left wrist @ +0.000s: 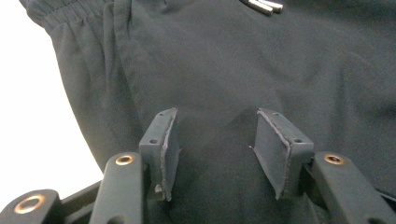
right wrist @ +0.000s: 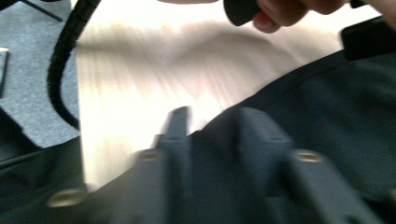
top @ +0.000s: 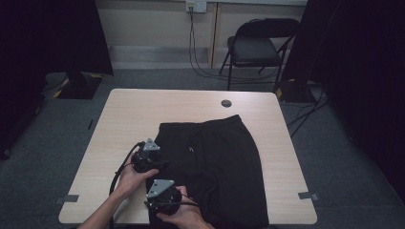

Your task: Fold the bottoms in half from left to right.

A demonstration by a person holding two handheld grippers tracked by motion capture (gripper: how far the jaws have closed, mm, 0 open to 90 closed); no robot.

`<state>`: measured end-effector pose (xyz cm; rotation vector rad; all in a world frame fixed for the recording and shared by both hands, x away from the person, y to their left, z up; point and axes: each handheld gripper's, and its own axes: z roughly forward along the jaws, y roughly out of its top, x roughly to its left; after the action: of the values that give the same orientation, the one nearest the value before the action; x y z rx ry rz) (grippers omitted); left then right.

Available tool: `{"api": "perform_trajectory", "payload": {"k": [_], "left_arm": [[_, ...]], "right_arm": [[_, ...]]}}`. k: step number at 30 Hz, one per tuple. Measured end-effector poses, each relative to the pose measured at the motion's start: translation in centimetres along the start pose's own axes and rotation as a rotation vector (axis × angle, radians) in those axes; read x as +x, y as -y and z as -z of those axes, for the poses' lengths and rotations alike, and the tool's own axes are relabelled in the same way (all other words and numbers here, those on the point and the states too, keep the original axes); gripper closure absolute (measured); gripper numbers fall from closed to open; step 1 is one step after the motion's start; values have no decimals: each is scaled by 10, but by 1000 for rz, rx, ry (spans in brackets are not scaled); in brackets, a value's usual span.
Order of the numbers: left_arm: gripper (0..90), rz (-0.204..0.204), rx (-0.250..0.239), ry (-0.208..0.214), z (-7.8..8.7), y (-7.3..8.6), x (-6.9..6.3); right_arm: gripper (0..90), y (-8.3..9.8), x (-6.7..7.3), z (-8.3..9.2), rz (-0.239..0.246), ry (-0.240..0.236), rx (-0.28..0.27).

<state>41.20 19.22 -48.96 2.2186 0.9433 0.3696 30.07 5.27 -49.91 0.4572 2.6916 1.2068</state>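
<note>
A pair of black shorts [top: 215, 162] lies flat on the light wooden table [top: 138, 114], waistband toward the far side. Both grippers sit at the shorts' left edge. My left gripper [top: 152, 155] is the farther one. In the left gripper view its jaws [left wrist: 217, 149] stand apart over smooth black fabric [left wrist: 233, 70], below the elastic waistband [left wrist: 56, 18] and the metal drawstring tips [left wrist: 264, 5]. My right gripper [top: 160, 192] is nearer the front edge. Its blurred jaws [right wrist: 212, 140] straddle the shorts' edge [right wrist: 327, 102], with dark fabric in the narrow gap. Whether the pads press on it is unclear.
A cable hole [top: 226, 103] sits near the table's far edge. A black folding chair [top: 255, 45] stands beyond the table, with cables on the grey carpet. Bare tabletop [right wrist: 140, 79] lies left of the shorts. A hand [right wrist: 285, 11] and a trailing cable [right wrist: 63, 60] are close by.
</note>
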Motion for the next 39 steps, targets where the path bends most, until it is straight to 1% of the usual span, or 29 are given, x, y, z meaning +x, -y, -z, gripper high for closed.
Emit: {"api": "perform_trajectory", "payload": {"k": [2, 3, 4, 5, 6, 7, 8, 9, 10, 12, 14, 15, 16, 17, 18, 19, 20, 21, 22, 24, 26, 30, 33, 34, 35, 36, 37, 38, 39], "left_arm": [[484, 6, -20, 2, 2, -2, 0], [480, 8, -36, -2, 4, -2, 1], [480, 11, -49, 0, 6, -3, 1], [476, 11, -62, -3, 8, -4, 1], [476, 15, -70, -2, 10, -5, 1], [467, 20, -84, 1, 12, -5, 1], [467, 24, -92, 3, 13, -6, 1], [467, 30, -104, 3, 14, -6, 1], [464, 35, -107, 3, 15, -6, 0], [460, 24, -105, 6, 14, -6, -1], [458, 12, -85, 5, 10, -6, -4], [457, 6, -77, 11, 8, -6, -6], [454, -10, -65, 22, 4, -6, -8], [452, -25, -48, 24, 1, -6, -11], [452, -44, -38, 18, -1, -6, -13], [459, -47, -19, 15, -4, -5, -15], [459, -49, -10, 12, -6, -4, -16], [461, -46, -20, 14, -6, -2, -15], [467, -45, -20, 15, -6, -2, -15], [467, -46, -22, 14, -6, -2, -15], [472, -48, -23, 12, -6, -2, -16], [472, -40, -31, 18, -6, -1, -15], [471, -42, -26, 16, -6, -1, -14], [468, -42, -24, 15, -6, -1, -14], [467, -37, -18, 15, -5, -2, -13], [466, -38, -13, 5, -5, -3, -12], [466, -35, -12, 2, -3, -4, -9], [459, -32, -34, 15, 2, -6, -3], [458, -26, -71, 13, 7, -7, 2]], "right_arm": [[859, 1, -1, 1, 4, 10, 2], [892, 1, -4, 4, 16, 42, 9], [892, 1, -4, 4, 16, 42, 9], [897, 2, -9, 13, 6, 55, -7], [897, 2, -9, 13, 6, 55, -7], [899, 3, -17, 28, -5, 78, -27], [899, 3, -17, 28, -5, 78, -27], [899, 4, -20, 34, -13, 86, -32], [900, 6, -26, 45, -9, 105, -37], [900, 14, -35, 58, 9, 150, -20], [900, 29, -45, 65, -1, 176, 18], [900, 35, -47, 65, -7, 184, 31], [900, 41, -49, 64, -16, 183, 44], [899, 51, -49, 61, -39, 172, 37], [899, 51, -49, 61, -39, 172, 37], [861, 50, -49, 61, -48, 165, 31], [861, 50, -49, 61, -48, 165, 31], [791, 49, -49, 61, -52, 159, 31], [683, 47, -50, 60, -59, 175, 28], [563, 44, -52, 59, -78, 168, 11], [515, 42, -54, 57, -99, 176, -9], [497, 41, -59, 52, -138, 184, -37], [545, 42, -63, 50, -175, 200, -33], [585, 42, -64, 49, -177, 183, -23], [640, 44, -60, 47, -163, 170, -18], [684, 44, -58, 48, -163, 161, -16], [684, 44, -58, 48, -163, 161, -16], [694, 44, -55, 49, -157, 148, -16], [692, 44, -51, 50, -139, 141, -12]]}}
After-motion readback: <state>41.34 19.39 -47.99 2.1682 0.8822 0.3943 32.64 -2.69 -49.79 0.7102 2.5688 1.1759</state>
